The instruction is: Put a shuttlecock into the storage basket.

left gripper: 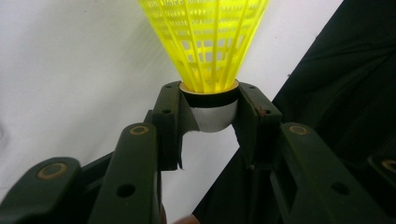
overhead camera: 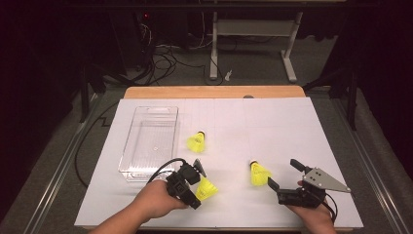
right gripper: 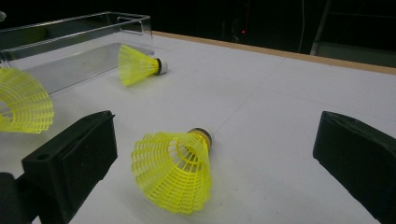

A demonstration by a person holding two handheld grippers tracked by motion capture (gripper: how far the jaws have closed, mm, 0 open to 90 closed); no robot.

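My left gripper (left gripper: 209, 116) is clamping the held shuttlecock (left gripper: 205, 42) by its cork, just right of the clear bin (overhead camera: 146, 146); I am keeping pressure light. My right gripper (right gripper: 210, 154) is gaping around the lying shuttlecock (right gripper: 173, 170).

Three yellow shuttlecocks (overhead camera: 197, 142) (overhead camera: 259, 174) (overhead camera: 206, 189); one clear plastic bin (overhead camera: 127, 156); two handheld grippers (overhead camera: 194, 184) (overhead camera: 284, 174).

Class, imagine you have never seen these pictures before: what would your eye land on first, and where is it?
Three bright yellow shuttlecocks against the white table: one beside the clear plastic bin, one lying ahead of the open right gripper. The third shuttlecock is clamped by its cork between the left gripper's fingers.
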